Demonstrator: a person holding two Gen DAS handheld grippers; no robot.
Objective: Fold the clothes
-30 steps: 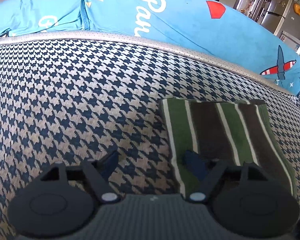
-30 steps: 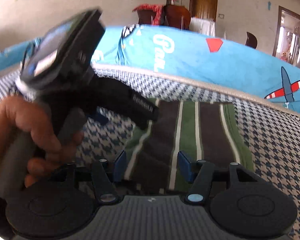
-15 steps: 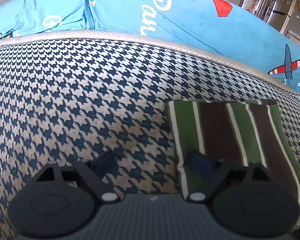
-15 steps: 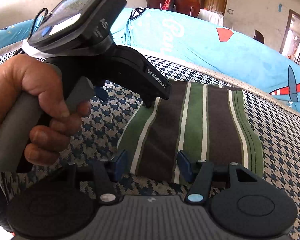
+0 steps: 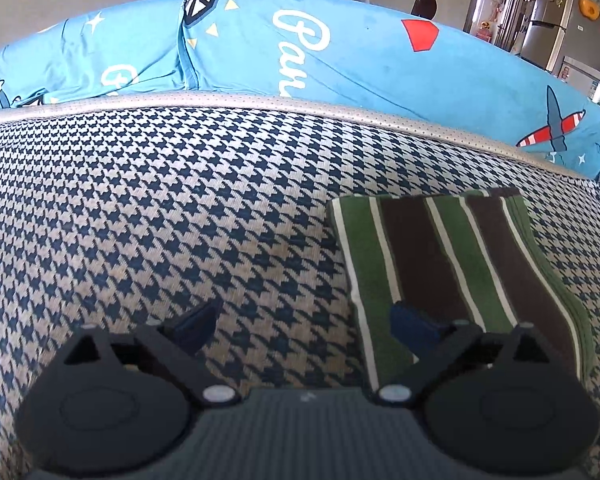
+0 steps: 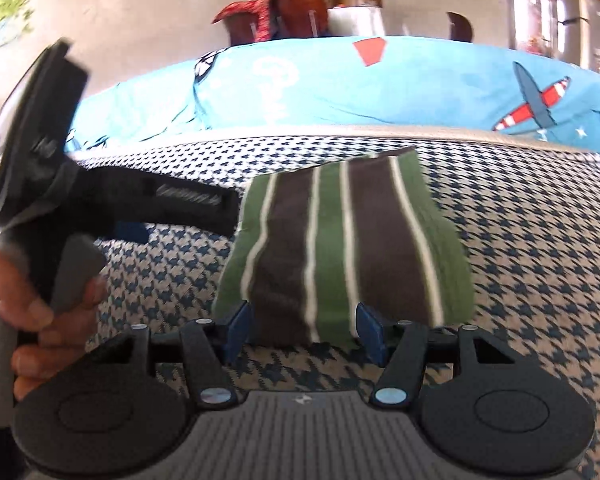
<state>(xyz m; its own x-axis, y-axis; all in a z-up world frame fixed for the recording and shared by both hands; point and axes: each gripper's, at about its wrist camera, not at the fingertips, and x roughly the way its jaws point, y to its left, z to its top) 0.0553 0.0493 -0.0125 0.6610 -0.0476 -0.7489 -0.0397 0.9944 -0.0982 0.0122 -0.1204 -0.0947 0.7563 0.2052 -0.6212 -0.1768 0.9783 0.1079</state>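
Note:
A folded cloth [image 5: 440, 264] with green, brown and white stripes lies flat on the houndstooth surface [image 5: 180, 220]. My left gripper [image 5: 304, 326] is open just above that surface, its right finger over the cloth's near left corner and its left finger over bare fabric. In the right wrist view the same cloth [image 6: 340, 248] lies straight ahead. My right gripper [image 6: 304, 332] is open, and the cloth's near edge sits between its blue fingertips. A hand [image 6: 32, 320] holds the left tool by its grey handle [image 6: 76, 268], to the left of the cloth.
A blue cover [image 5: 340, 60] printed with airplanes and white lettering runs along the far side behind a pale padded rim [image 5: 260, 102]. Bare houndstooth fabric spreads left of the cloth. Chairs, a door and a fridge stand far back in the room.
The right gripper has dropped low to the cloth's near edge, which now sits between its fingers. The left gripper has tilted up slightly and its tip has drawn off the cloth's left side.

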